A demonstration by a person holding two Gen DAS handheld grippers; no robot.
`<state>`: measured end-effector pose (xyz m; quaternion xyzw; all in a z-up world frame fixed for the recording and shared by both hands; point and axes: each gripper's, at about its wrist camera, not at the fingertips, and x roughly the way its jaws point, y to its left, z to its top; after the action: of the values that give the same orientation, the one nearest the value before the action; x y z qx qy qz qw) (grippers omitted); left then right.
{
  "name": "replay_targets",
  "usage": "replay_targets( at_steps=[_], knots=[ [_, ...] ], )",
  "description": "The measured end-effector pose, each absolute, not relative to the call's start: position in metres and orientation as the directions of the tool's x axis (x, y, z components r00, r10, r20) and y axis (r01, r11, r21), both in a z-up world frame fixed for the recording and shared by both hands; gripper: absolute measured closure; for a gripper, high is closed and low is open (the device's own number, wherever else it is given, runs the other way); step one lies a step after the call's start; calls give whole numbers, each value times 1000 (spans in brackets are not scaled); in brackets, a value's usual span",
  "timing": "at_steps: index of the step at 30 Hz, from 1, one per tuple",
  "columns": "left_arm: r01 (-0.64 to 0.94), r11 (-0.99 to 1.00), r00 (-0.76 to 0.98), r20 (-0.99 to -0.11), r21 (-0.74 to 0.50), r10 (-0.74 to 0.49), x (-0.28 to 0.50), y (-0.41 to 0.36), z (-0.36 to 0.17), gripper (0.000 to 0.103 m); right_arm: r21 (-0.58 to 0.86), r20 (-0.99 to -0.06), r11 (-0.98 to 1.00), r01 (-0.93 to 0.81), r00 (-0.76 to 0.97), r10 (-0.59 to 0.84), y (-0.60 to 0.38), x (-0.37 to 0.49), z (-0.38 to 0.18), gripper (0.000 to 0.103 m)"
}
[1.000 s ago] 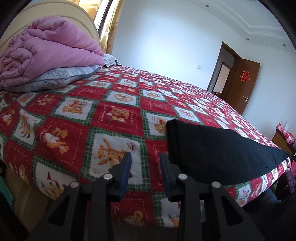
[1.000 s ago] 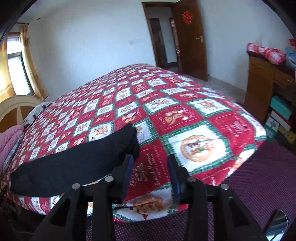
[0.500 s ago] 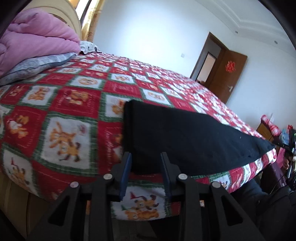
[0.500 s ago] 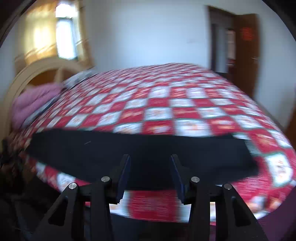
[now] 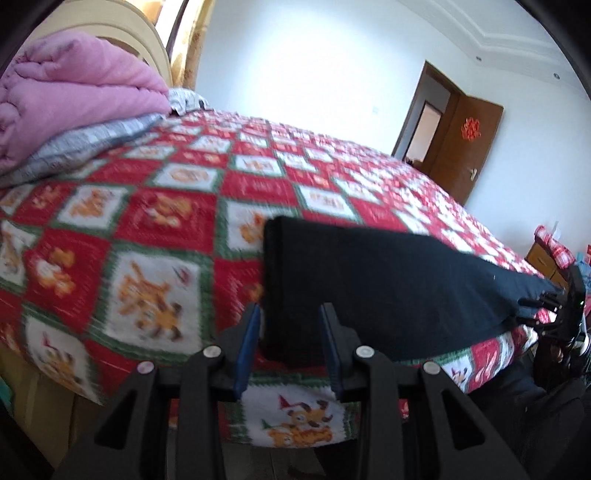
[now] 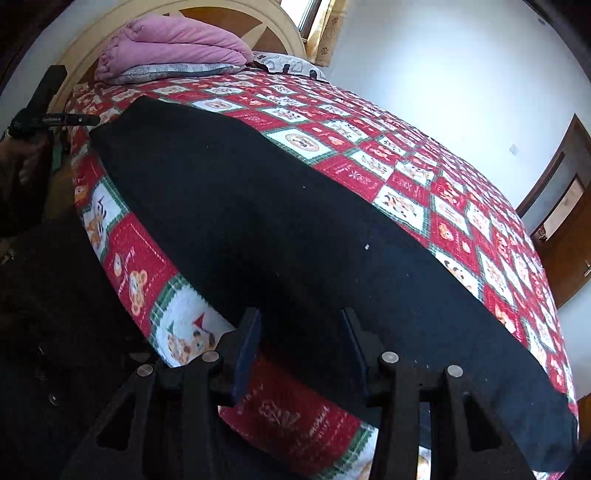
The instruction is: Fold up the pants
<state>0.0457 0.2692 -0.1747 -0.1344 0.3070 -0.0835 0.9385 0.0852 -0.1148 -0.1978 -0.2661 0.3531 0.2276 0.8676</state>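
Black pants (image 5: 388, 280) lie folded lengthwise in a long strip along the near edge of the bed, on a red, green and white patterned blanket (image 5: 159, 229). My left gripper (image 5: 290, 328) is open, its jaws on either side of the strip's near left corner. The same pants (image 6: 280, 221) fill the right wrist view. My right gripper (image 6: 301, 332) is open at the strip's near long edge, about midway along. The right gripper also shows at the far right of the left wrist view (image 5: 565, 306), and the left gripper at the far left of the right wrist view (image 6: 44, 118).
A folded pink quilt (image 5: 70, 99) on a grey pillow (image 5: 85, 144) lies by the cream headboard (image 6: 229, 22). A brown door (image 5: 465, 144) stands open at the far wall. A wooden cabinet (image 5: 543, 258) stands past the bed's foot.
The left gripper has closed in on the pants' left corner. The right gripper has swung from the pants' right end round to the near long edge and come much closer.
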Motion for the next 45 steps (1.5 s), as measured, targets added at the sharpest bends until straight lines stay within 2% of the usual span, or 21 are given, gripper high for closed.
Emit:
replay_targets(
  at_steps=[4, 10, 12, 14, 19, 22, 26, 28, 36, 38, 40, 45],
  knots=[
    [80, 934, 797, -540, -347, -269, 46, 274, -174, 69, -291, -738, 768, -570, 645, 199, -117, 90, -200, 57],
    [107, 948, 779, -566, -300, -268, 71, 249, -176, 69, -296, -727, 775, -559, 658, 196, -110, 93, -201, 58],
    [96, 955, 777, -579, -279, -248, 82, 245, -175, 63, -294, -725, 778, -556, 660, 197, -110, 95, -200, 58],
    [87, 961, 782, -579, -262, -229, 95, 243, -172, 62, -297, -720, 783, -546, 667, 192, -109, 97, -199, 58],
    [57, 968, 783, -591, -246, -196, 124, 245, -171, 63, -289, -718, 787, -545, 667, 199, -107, 98, -199, 58],
    [24, 978, 767, -623, -206, -150, 137, 245, -172, 73, -286, -719, 787, -546, 665, 200, -108, 97, -201, 58],
    [-37, 980, 767, -635, -195, -97, 135, 250, -170, 72, -275, -719, 796, -539, 665, 201, -111, 100, -202, 58],
    [-67, 987, 771, -636, -149, -44, 131, 250, -170, 68, -264, -721, 801, -537, 661, 206, -113, 101, -203, 58],
    [-14, 960, 773, -612, -279, -166, 136, 258, -175, 68, -258, -725, 803, -538, 657, 208, -113, 102, -205, 58],
    [-7, 959, 769, -614, -283, -176, 141, 255, -175, 71, -256, -723, 805, -535, 659, 208, -114, 102, -204, 58],
    [-2, 962, 766, -619, -275, -175, 143, 254, -174, 91, -254, -721, 809, -530, 662, 208, -115, 103, -204, 58],
    [-26, 954, 774, -611, -298, -169, 148, 260, -168, 94, -248, -718, 817, -521, 665, 206, -117, 105, -204, 58]
  ],
)
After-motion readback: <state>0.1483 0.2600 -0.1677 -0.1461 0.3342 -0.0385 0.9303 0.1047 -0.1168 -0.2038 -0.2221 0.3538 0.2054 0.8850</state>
